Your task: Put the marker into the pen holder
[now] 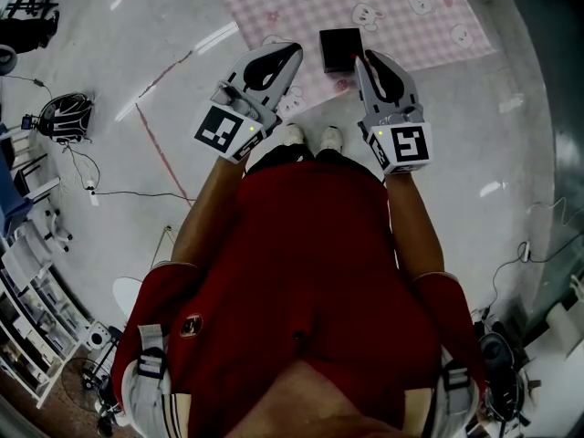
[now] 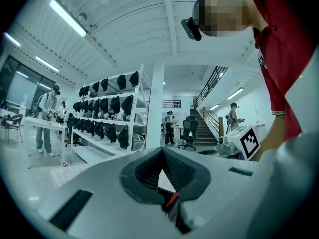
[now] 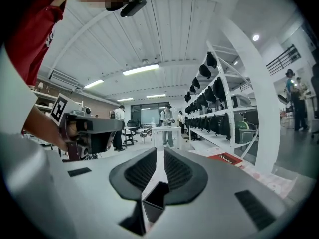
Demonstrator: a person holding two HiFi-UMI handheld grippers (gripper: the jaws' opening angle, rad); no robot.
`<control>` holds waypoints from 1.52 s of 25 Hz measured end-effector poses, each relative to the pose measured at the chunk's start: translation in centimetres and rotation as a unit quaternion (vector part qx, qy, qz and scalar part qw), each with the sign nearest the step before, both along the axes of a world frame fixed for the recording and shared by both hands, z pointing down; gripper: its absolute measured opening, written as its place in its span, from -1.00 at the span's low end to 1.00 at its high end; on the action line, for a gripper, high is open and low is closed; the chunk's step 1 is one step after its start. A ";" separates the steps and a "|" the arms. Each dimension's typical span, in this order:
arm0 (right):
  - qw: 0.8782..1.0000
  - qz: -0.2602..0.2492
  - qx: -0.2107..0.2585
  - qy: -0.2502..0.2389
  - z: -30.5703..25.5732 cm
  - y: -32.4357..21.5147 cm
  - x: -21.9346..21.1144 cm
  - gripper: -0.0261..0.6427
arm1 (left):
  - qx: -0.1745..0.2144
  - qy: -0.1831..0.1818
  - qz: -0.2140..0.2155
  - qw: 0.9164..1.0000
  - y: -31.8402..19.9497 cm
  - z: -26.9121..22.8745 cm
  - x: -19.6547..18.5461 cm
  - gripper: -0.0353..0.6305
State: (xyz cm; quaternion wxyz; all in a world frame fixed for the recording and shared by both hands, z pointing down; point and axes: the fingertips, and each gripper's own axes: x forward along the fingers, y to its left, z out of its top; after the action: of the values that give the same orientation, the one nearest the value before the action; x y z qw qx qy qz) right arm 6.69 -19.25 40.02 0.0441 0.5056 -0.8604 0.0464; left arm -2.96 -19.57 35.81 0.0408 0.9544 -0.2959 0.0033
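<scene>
My two handheld grippers hang level: left gripper (image 1: 294, 51) clenched tip to tip; right gripper (image 1: 361, 60) slightly parted, gripping nothing; one black square pen holder (image 1: 340, 48) stands on one pink checked mat (image 1: 411, 21), beyond two white shoes (image 1: 290, 135); the marker I cannot make out.

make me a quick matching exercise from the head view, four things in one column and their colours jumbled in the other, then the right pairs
Things:
1. pen holder
2. mat
3. shirt
4. shoes

Colours:
a. white
b. red
c. black
d. pink checked

Pairs: 1-c; 2-d; 3-b; 4-a
</scene>
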 end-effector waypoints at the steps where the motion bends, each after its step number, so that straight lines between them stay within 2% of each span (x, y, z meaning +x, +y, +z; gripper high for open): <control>1: 1.000 0.000 0.004 -0.002 -0.5 0.1 0.0 -0.80 | 0.000 0.001 0.001 1.000 0.1 -0.1 0.0 -0.88; 10: 0.999 0.002 0.025 -0.020 -3.5 1.0 -0.9 -0.89 | 0.002 0.007 0.008 1.000 0.3 -0.4 -0.3 -0.88; 18: 0.999 -0.001 0.026 -0.036 -4.4 2.6 -1.1 -0.92 | 0.004 0.010 0.016 1.000 1.2 -0.5 0.1 -0.88; 29: 0.999 0.004 0.032 -0.029 -4.6 3.5 -1.7 -0.92 | 0.002 0.010 0.019 1.000 2.0 -0.1 -0.7 -0.88; 38: 0.999 0.019 0.034 -0.019 -4.9 4.2 -0.6 -0.92 | 0.007 0.020 0.025 0.999 2.5 -0.7 -0.1 -0.88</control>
State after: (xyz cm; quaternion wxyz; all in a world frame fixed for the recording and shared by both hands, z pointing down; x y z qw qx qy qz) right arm 6.08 -15.04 35.12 0.0091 0.5220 -0.8525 0.0275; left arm -3.01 -17.12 35.07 0.0396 0.9616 -0.2712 -0.0171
